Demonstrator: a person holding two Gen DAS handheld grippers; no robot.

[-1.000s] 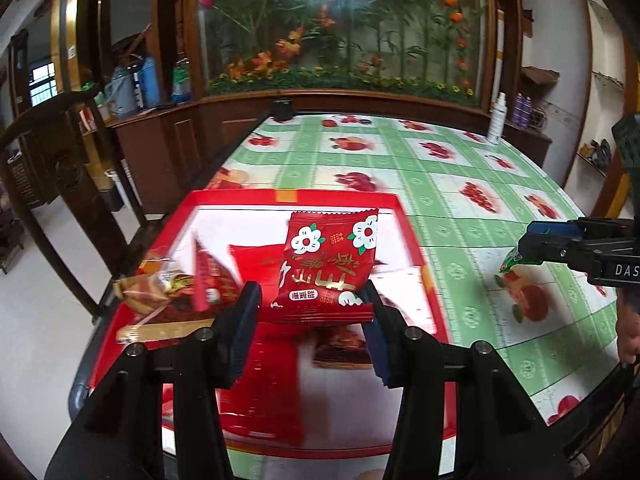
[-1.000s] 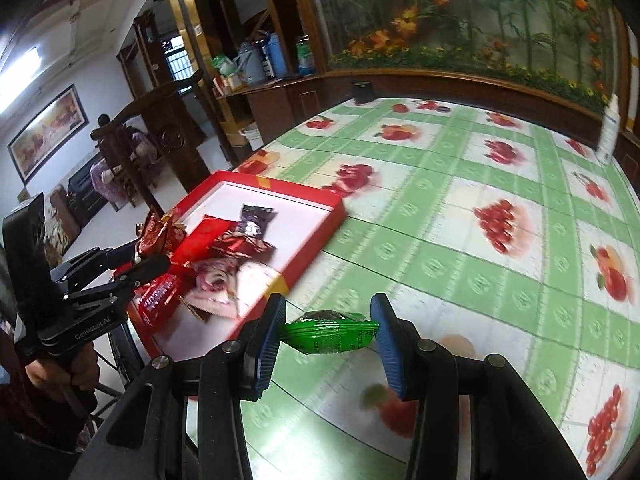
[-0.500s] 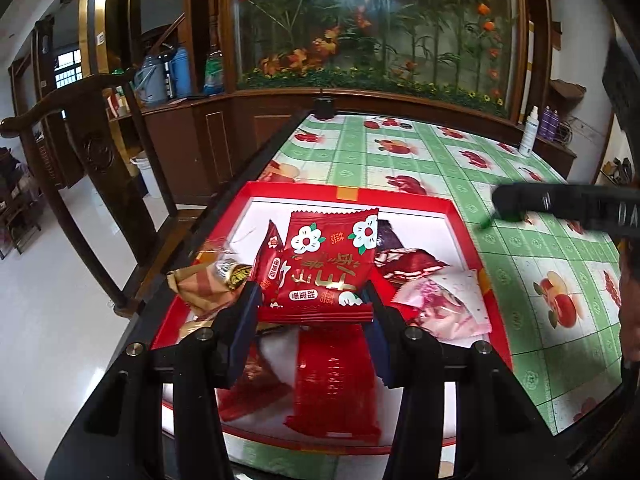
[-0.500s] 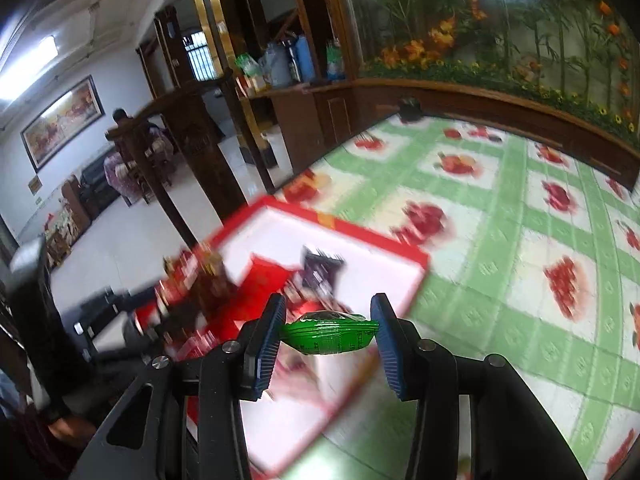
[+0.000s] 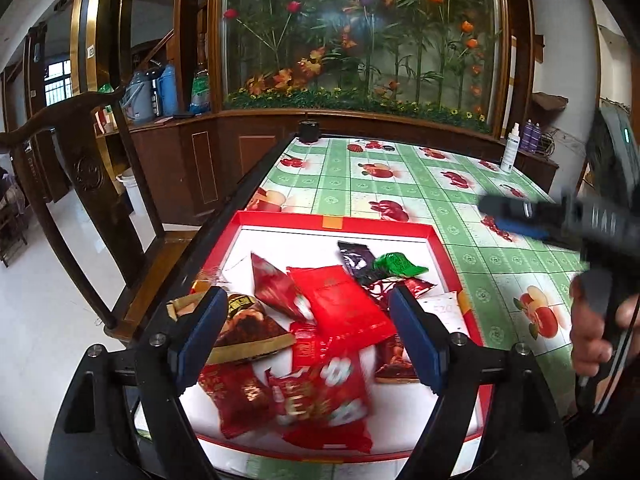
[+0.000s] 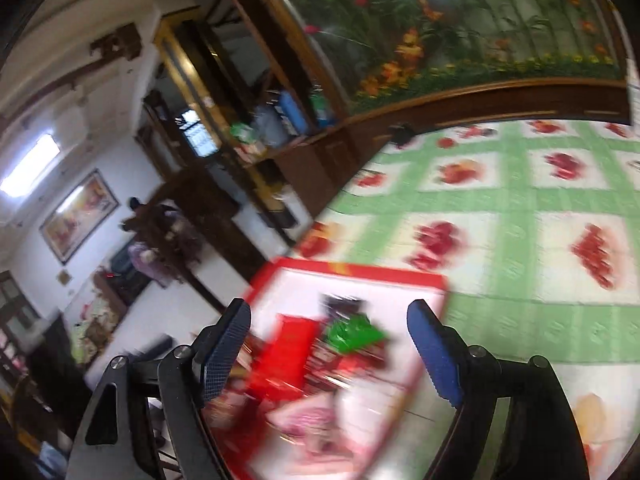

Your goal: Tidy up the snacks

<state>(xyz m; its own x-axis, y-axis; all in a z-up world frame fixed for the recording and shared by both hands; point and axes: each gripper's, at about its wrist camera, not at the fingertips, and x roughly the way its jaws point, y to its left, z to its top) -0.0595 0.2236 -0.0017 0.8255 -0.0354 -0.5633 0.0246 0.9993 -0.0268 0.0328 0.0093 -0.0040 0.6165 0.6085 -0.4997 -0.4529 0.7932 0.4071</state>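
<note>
Snacks in crinkly foil packets lie heaped in the shallow red-rimmed tray (image 5: 436, 236), a red flower-printed packet (image 5: 324, 404) just below the left gripper (image 5: 304, 332), whose jaws are opening, nothing between them. Beyond, a green foil packet (image 6: 352, 332) lies under the right gripper (image 6: 328, 344), likewise opening and empty. With 2 grippers close over 1 tray, they could collide or scatter loose packets.

Little can be read. A white paper slip (image 5: 444, 309) at the right edge of the red rectangular tray (image 5: 332, 222) bears faint digits, possibly "520". Gold and white characters on the red snack packets (image 5: 320, 396) are blurred beyond reading.
</note>
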